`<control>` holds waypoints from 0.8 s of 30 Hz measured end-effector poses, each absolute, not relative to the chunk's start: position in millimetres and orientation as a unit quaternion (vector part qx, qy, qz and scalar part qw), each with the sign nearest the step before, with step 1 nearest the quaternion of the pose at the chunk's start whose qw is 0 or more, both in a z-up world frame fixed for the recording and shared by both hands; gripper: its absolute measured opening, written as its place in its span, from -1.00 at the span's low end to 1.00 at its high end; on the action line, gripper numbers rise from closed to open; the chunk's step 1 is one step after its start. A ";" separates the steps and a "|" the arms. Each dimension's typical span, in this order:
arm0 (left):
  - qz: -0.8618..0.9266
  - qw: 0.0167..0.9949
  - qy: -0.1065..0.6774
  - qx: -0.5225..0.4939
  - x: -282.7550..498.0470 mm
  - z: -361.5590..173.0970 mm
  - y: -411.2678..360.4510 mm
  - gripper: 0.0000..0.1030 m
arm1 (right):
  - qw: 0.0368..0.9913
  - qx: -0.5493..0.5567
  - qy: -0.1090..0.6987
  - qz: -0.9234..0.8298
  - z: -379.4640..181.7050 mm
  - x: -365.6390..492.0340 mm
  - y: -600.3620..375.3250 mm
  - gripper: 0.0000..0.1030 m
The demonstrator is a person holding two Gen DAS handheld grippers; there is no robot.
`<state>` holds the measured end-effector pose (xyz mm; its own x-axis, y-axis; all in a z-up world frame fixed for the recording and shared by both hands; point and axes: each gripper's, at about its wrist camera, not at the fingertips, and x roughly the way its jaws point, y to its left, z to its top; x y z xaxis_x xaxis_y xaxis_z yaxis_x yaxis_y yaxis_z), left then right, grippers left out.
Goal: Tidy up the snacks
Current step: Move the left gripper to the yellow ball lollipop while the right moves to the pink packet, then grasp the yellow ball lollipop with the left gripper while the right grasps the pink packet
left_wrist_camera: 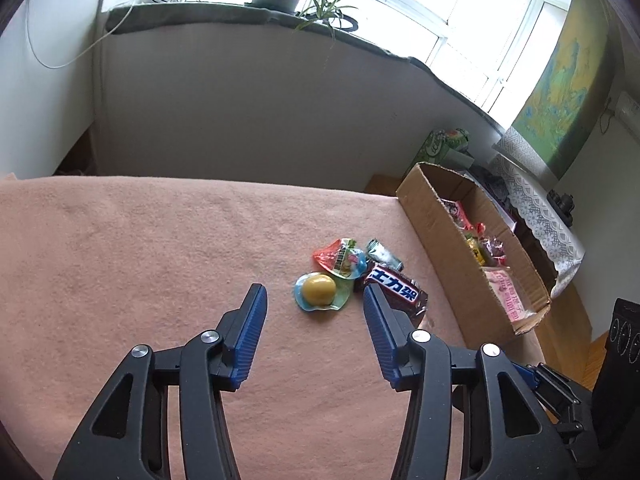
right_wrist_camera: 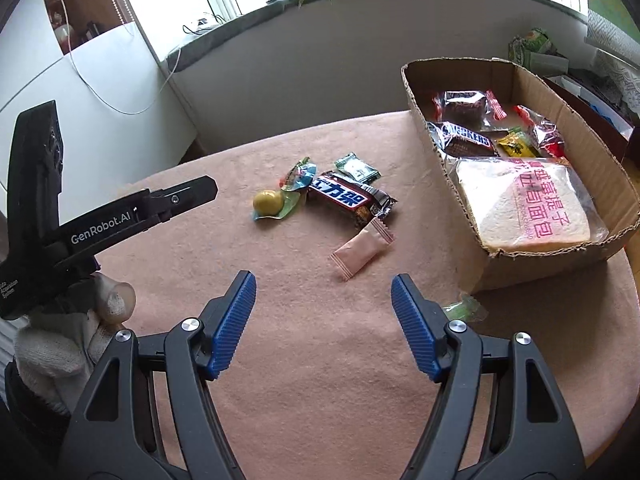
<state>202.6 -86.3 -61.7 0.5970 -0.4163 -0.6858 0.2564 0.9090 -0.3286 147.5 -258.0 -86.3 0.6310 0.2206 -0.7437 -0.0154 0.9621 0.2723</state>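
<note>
Pink cloth [right_wrist_camera: 320, 340] covers the table below a bright window, with the loose snacks clustered at frame centre and the cardboard box [right_wrist_camera: 440, 128], already part filled, at upper right. Both the right gripper [right_wrist_camera: 323, 280] and the left gripper [left_wrist_camera: 314, 290] hover with jaws apart and empty; a sound next move, I judge, is to lower the right jaws astride the narrow width of the pink sachet [right_wrist_camera: 362, 252]. Its long axis runs from lower left to upper right, pointing toward the box, just below the chocolate bar [right_wrist_camera: 348, 200].
</note>
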 end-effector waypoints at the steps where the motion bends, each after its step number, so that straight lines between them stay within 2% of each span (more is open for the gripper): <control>1: -0.190 0.887 0.409 -0.099 204.9 -65.0 -86.3 -0.05 | 0.893 0.123 0.428 0.059 -89.9 151.0 -257.8 0.42; 11: -0.212 0.880 0.420 -0.069 223.8 -84.4 -103.9 -0.05 | 0.881 0.113 0.459 0.011 -114.9 184.3 -251.1 0.42; 20: -0.211 0.879 0.427 -0.030 237.5 -98.3 -117.4 -0.05 | 0.885 0.106 0.453 -0.028 -117.7 203.1 -248.4 0.41; 24: -0.208 0.876 0.434 -0.036 241.1 -105.0 -113.6 -0.06 | 0.887 0.087 0.453 -0.029 -118.5 206.6 -244.4 0.14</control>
